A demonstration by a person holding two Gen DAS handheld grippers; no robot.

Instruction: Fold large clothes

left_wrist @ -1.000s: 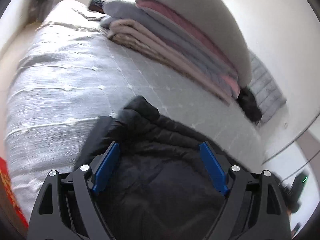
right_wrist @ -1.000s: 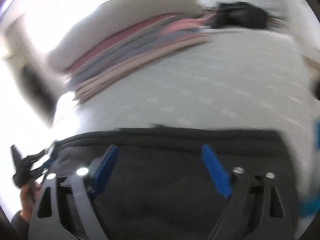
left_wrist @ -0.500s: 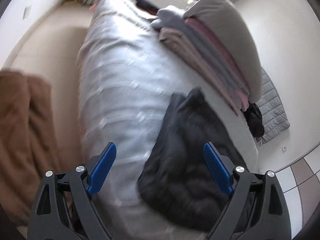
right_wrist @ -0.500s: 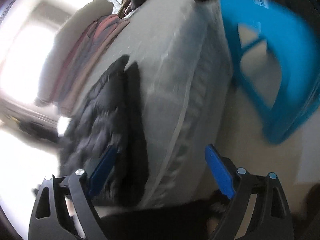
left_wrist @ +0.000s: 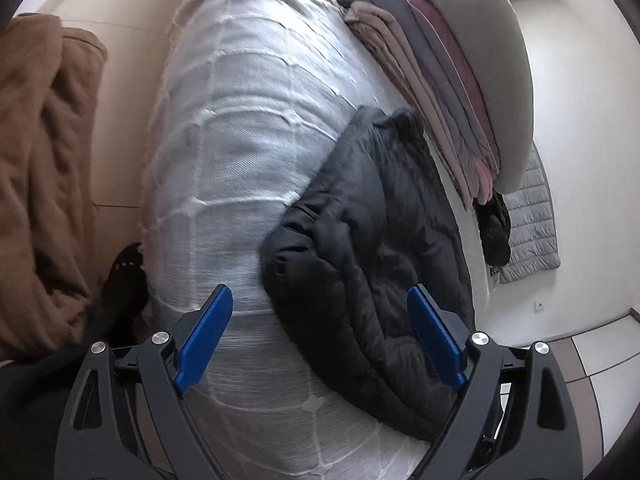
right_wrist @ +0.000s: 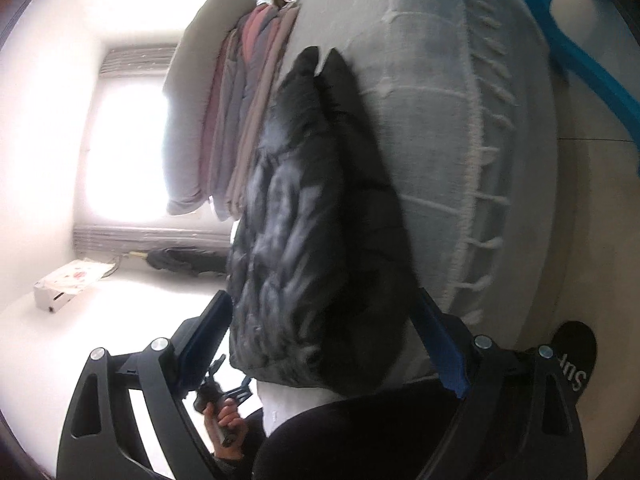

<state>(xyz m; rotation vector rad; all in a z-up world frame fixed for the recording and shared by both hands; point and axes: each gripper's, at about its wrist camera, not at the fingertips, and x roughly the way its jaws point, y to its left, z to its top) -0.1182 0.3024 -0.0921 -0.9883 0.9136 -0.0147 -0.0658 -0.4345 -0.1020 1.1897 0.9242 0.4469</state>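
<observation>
A black puffer jacket (left_wrist: 372, 248) lies folded in a compact bundle on the white bedspread (left_wrist: 232, 140), beside the pile of folded bedding. It also shows in the right wrist view (right_wrist: 316, 232). My left gripper (left_wrist: 320, 336) is open and empty, held back from the bed above the jacket's near end. My right gripper (right_wrist: 324, 340) is open and empty, held back from the bed, with the jacket seen between its blue pads.
A stack of folded blankets under a grey pillow (left_wrist: 452, 64) lies along the bed by the wall. A brown blanket (left_wrist: 36, 184) hangs at the left. A blue plastic chair (right_wrist: 568, 28) stands beyond the bed. The person's legs and black slipper (right_wrist: 576, 356) are below.
Both grippers have pulled back and away from the jacket, which stays folded on the bed. Both views have swung round and now take in the whole bed.
</observation>
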